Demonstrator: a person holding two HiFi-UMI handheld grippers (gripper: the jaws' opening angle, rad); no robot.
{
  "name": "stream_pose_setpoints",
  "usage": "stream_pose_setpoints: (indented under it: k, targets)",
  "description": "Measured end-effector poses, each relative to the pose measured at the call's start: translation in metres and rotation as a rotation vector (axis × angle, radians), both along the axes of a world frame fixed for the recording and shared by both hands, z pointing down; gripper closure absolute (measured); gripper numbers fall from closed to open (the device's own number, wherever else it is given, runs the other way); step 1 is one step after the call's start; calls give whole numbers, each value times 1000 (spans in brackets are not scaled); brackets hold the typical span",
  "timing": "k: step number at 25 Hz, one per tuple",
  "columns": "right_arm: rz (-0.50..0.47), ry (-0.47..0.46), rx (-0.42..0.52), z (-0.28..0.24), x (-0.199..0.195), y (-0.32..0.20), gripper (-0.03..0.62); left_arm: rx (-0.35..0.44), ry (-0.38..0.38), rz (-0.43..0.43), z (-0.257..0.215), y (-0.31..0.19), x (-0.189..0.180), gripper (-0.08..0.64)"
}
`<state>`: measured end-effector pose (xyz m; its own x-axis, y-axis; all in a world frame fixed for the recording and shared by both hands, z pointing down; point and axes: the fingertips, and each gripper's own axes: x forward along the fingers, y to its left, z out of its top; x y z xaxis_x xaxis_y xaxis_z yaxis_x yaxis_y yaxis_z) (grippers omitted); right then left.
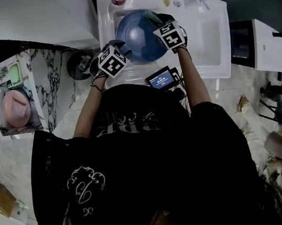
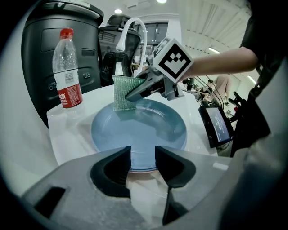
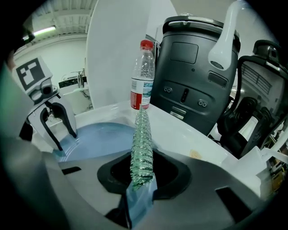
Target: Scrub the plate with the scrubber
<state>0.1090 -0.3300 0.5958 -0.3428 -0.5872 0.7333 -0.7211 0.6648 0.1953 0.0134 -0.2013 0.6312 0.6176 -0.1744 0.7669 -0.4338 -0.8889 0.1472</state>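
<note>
Your right gripper (image 2: 131, 94) has its fingers clamped on the green mesh scrubber (image 2: 121, 90) at the upper-left rim of the round blue plate (image 2: 144, 130), your left gripper (image 2: 143, 155) holds its fingers apart, and most scrubbing looks yet to come.

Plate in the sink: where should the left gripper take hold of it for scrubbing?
Probably the near rim of the plate, from the left gripper's own side: the thin edge is its only graspable part, and the scrubber in the right gripper occupies the far side.

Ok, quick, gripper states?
Left gripper: open, jaws apart at the plate rim.
Right gripper: closed on the scrubber.
</note>
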Motion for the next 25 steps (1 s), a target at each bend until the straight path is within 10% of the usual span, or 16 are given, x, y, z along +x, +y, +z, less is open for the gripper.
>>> stream_pose_setpoints:
  k: [25]
  targets:
    - [-273,-131,-204,-10,-50,145,506,116,169,-201,-68,-14,-24,394]
